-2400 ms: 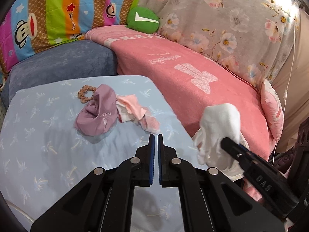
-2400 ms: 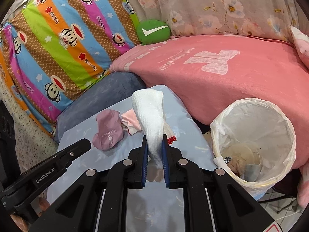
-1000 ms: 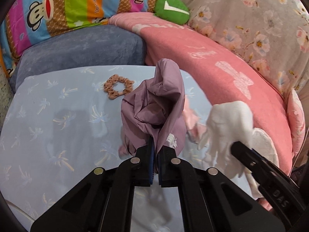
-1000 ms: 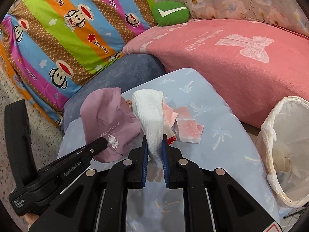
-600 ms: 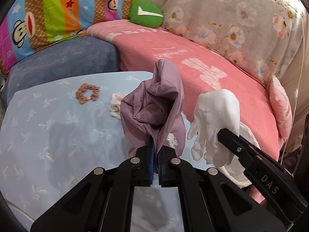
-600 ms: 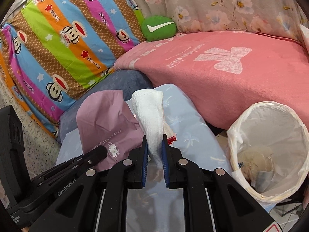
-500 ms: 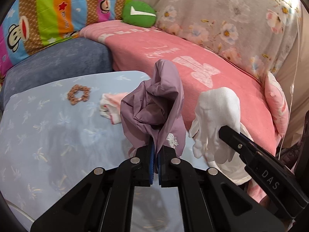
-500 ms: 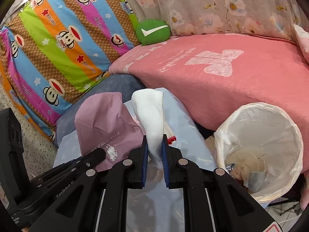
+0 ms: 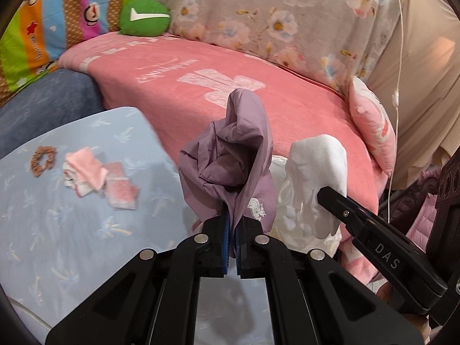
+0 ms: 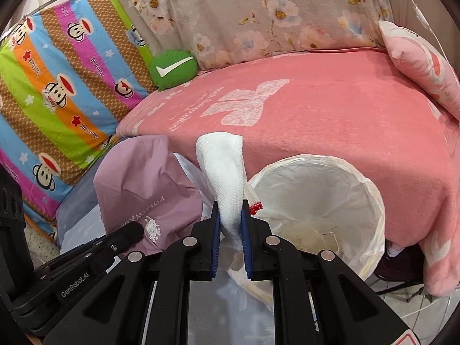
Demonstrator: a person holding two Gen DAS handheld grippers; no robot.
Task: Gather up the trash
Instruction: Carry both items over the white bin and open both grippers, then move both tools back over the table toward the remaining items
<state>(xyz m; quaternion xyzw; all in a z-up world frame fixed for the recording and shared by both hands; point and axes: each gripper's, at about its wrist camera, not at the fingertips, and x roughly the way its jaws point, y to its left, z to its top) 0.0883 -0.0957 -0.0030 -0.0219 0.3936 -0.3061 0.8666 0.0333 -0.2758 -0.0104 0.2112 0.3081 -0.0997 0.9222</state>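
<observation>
I am holding a piece of trash in each claw. My left claw (image 9: 232, 224) is pinching the crumpled purple bag (image 9: 230, 155), and my right claw (image 10: 231, 224) is gripping the folded white cloth (image 10: 225, 178); both pieces are hanging in the air near the bin's rim, and neither is in it yet. The bin (image 10: 371, 189), lined with a white bag, is standing against the pink sofa cover (image 10: 330, 120) and is already holding some scraps at the bottom. I am judging the job about halfway: these two drops are pending, and more is waiting.

Only the left wrist view is showing me what is left on the blue bench (image 9: 57, 215): pink-and-white wrappers (image 9: 97, 179) and a brown scrunchie (image 9: 43, 161) just beside them. Only the right wrist view is showing me the bin's open mouth; from the left it is mostly hiding behind the bag and cloth.
</observation>
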